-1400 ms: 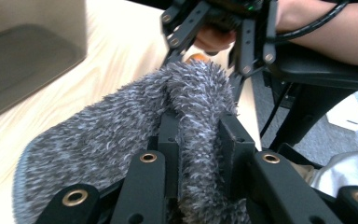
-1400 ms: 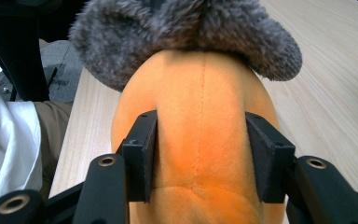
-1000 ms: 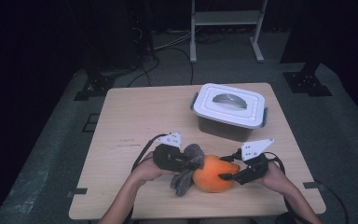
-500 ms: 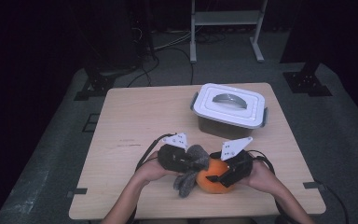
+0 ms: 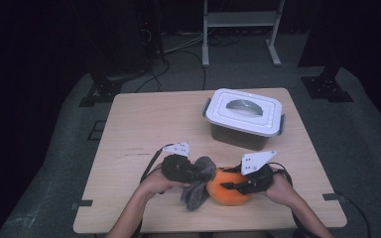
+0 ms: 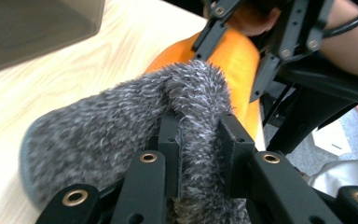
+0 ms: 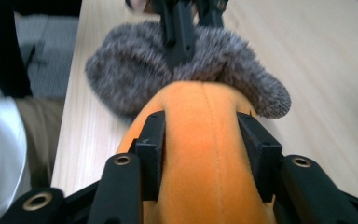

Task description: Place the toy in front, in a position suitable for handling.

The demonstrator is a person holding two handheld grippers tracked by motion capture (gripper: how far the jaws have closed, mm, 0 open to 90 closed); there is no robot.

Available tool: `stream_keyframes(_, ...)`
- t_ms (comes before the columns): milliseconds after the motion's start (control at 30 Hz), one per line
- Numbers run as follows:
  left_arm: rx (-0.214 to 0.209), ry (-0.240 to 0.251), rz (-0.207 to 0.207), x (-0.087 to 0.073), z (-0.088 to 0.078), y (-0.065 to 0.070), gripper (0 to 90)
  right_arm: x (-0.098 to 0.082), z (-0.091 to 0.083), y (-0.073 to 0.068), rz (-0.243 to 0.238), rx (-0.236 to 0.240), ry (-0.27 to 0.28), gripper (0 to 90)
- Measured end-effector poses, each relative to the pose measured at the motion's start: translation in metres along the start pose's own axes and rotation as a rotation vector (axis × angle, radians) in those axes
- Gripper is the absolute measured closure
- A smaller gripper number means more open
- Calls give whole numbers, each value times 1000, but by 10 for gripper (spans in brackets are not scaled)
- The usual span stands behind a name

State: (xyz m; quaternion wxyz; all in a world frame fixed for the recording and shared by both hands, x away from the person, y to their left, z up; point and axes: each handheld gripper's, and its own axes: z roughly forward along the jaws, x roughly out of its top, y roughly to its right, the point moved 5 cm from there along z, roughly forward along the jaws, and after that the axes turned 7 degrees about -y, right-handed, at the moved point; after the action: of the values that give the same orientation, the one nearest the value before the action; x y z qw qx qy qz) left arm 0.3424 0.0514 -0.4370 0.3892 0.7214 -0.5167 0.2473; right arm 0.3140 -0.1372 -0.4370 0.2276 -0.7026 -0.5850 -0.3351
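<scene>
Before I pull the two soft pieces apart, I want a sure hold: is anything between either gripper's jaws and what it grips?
Nothing visible. The left gripper pinches the grey fuzzy piece directly; the right gripper's jaws, just closing, press straight on the orange plush.

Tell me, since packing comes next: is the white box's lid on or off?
On. The lid sits flat on the box, its handle up.

Both grippers are showing matte black linkage jaws with brass-ringed screw holes, left gripper (image 5: 191, 173), right gripper (image 5: 238, 184). Each is wearing a grey three-cornered plate on top and trailing a black cable. Forearms are running bare, no sleeves.
</scene>
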Motion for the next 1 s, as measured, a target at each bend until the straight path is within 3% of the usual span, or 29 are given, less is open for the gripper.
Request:
stream_keyframes(167, -4, 45, 29, 11, -19, 6, 736, 9, 8, 5, 32, 10, 95, 581)
stream_keyframes(267, 21, 21, 67, 17, -27, 12, 736, 19, 19, 2, 19, 23, 128, 580)
stream_keyframes(367, 46, -6, 65, 15, -28, 11, 735, 21, 26, 1, -2, 17, 115, 570)
stream_keyframes(500, 52, -11, 53, 9, -26, 8, 735, 13, 21, 2, 35, 21, 120, 546)
stream_keyframes(800, 59, -41, 36, 1, -14, 2, 734, -12, -5, 6, 68, -3, 124, 510)
stream_keyframes(1000, 20, -46, 16, -3, 4, 0, 733, -24, -15, 10, 86, -7, 124, 469)
